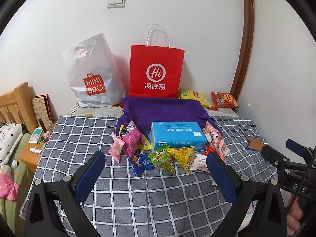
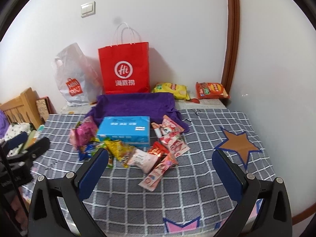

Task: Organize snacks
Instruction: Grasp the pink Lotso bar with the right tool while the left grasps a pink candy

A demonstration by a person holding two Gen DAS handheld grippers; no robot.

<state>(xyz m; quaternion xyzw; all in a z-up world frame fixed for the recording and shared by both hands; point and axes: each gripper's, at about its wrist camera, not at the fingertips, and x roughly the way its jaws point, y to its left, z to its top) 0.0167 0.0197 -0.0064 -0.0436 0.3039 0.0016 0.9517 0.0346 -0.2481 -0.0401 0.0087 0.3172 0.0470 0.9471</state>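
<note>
Left wrist view: our left gripper [image 1: 156, 175] hangs with fingers wide and empty, just short of the snack pile [image 1: 167, 156] in front of the blue box [image 1: 176, 138].

Right wrist view: our right gripper [image 2: 161, 167] is also wide and empty, with the pink packets [image 2: 158, 167] between its fingers. We judge sorting has yet to begin; next, close on one packet.
</note>
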